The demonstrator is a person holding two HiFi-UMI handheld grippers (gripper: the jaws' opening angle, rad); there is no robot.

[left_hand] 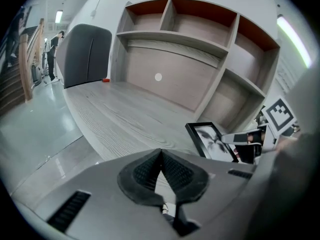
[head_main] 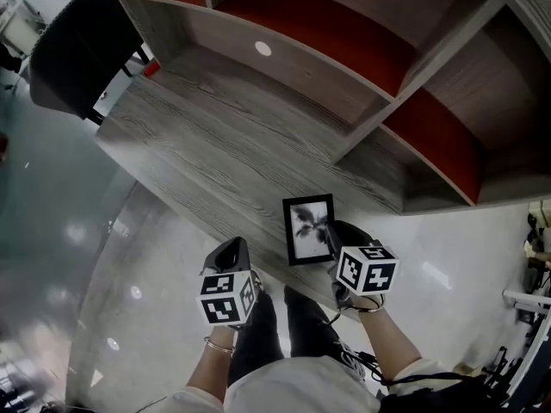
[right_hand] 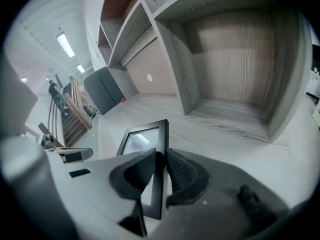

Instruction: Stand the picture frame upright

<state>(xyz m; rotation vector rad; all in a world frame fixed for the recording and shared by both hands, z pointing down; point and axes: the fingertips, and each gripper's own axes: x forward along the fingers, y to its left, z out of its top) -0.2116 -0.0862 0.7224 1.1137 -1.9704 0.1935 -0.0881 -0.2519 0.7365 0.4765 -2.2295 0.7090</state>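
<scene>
A black picture frame (head_main: pixel 308 229) with a grey print lies close to the front edge of the grey wooden desk (head_main: pixel 215 136). My right gripper (head_main: pixel 331 236) is shut on its right border. In the right gripper view the jaws pinch that black border (right_hand: pixel 161 149) between the pads (right_hand: pixel 180 171). I cannot tell whether the frame is lifted off the desk. My left gripper (head_main: pixel 231 250) hovers just left of the frame over the desk edge. Its jaws are shut with nothing between them (left_hand: pixel 160 156). The left gripper view shows the frame (left_hand: pixel 212 140) to its right.
Wooden shelving (head_main: pixel 379 84) with red-backed compartments stands along the back of the desk. A dark chair (head_main: pixel 73 46) sits at the far left end, with a small red object (head_main: pixel 151 69) beside it. Glossy floor (head_main: pixel 60 231) lies in front.
</scene>
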